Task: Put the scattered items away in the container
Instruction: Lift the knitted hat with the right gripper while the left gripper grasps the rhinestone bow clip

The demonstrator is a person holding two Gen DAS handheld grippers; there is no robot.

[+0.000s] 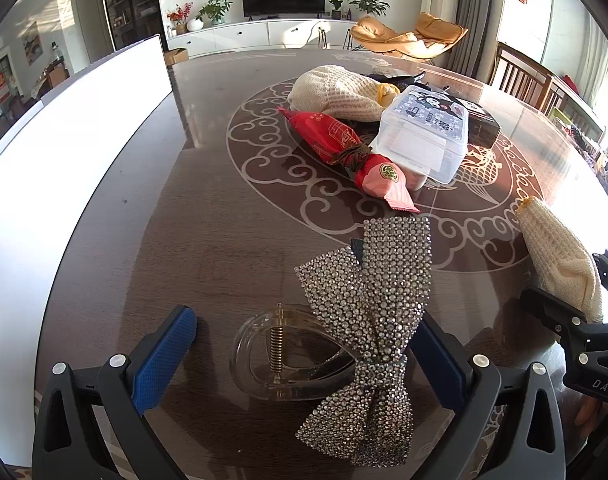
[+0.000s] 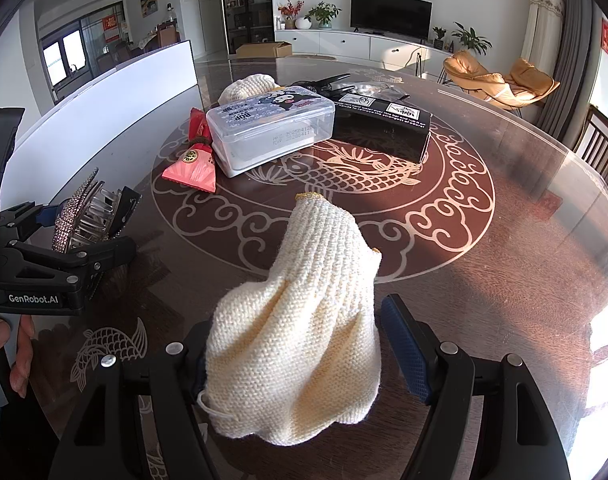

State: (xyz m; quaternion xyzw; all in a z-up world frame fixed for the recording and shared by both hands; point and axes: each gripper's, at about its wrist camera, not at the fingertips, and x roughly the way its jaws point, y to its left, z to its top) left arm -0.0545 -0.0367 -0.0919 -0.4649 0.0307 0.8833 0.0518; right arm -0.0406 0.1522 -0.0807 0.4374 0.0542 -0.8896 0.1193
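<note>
Left wrist view
Left gripper point(image 1: 300, 364): jaws spread wide, blue pads well apart; the right pad touches the bow, the left pad is clear of everything.
Rhinestone bow hair clip point(image 1: 368, 320): lies on the worktop between the jaws, its clear claw point(image 1: 280, 356) toward the left pad, near the worktop's near edge.
Red candy packet point(image 1: 344, 148): toward the worktop's middle, touching the clear plastic box point(image 1: 424, 136).
Knitted glove, far point(image 1: 336, 92): behind the packet, against the box.
Black box point(image 1: 482, 124): just behind the clear box.
White board point(image 1: 64, 152): stands along the worktop's left edge.

Right wrist view
Right gripper point(image 2: 300, 356): jaws released, standing wide; I cannot tell whether the left pad, hidden by the knit, touches it; the right pad is clear.
Knitted glove, near point(image 2: 304, 320): bunched up on the worktop point(image 2: 504, 280) between the jaws, near its near edge.
Container: which thing that is, I cannot tell.
Person's hand point(image 2: 8, 344): at the left edge, holding the left gripper's handle.
</note>
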